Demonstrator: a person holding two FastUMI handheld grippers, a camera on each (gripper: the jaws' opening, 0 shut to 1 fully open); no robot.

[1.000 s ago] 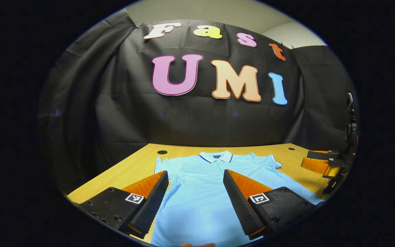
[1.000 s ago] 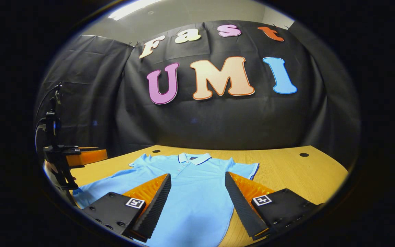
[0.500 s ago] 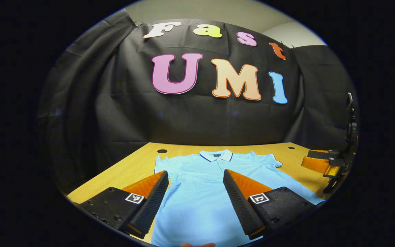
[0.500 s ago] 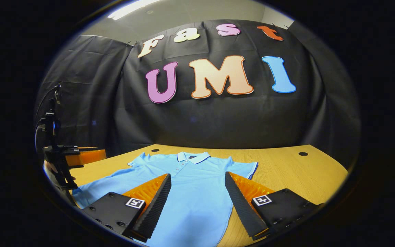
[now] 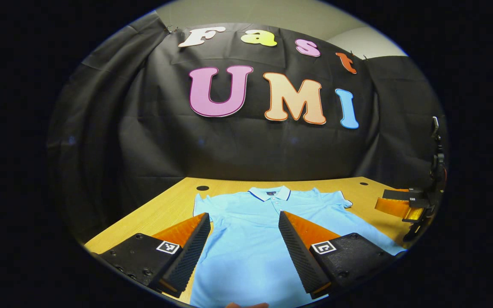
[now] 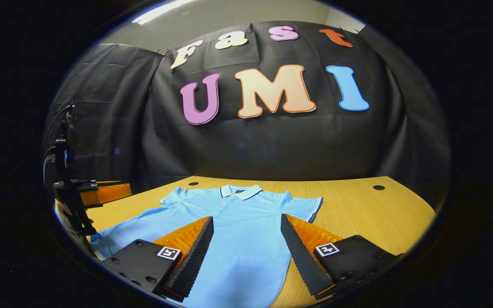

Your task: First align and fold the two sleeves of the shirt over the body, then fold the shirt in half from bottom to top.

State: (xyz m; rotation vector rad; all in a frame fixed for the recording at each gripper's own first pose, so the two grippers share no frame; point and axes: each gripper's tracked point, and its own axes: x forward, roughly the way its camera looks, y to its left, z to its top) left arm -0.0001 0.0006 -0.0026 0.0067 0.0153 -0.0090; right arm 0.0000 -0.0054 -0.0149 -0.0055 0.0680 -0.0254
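The shirt [image 5: 246,239] lies flat and face up on the wooden table [image 5: 161,209], collar [image 5: 269,193] toward the booth wall and hem toward the person. Both short sleeves are spread outward — the left sleeve [image 5: 202,203] and the right sleeve [image 6: 308,205] each rest on bare table beside the body. Judged from this layout, no fold has been made; the flat spread gives clear access to each sleeve edge.

The left gripper [image 5: 243,222] is held low over the near part of the shirt, fingers wide apart and holding nothing; the cloth shows between them. The right gripper [image 6: 246,224] is likewise wide open and empty, held over the shirt's right half, with the side seam and bare table just beyond its right finger. Each gripper also shows at the edge of the other's view, well apart from it. This symmetric stance — one gripper per side, both aimed at the collar end — suits a reach forward to the two sleeves, which is the likely first step.

Writing: each finger block carries a small square black-and-white marker, a tracking pattern, not text. A small dark tag sits inside the collar; it is too small to read. No brand name can be made out on the shirt.
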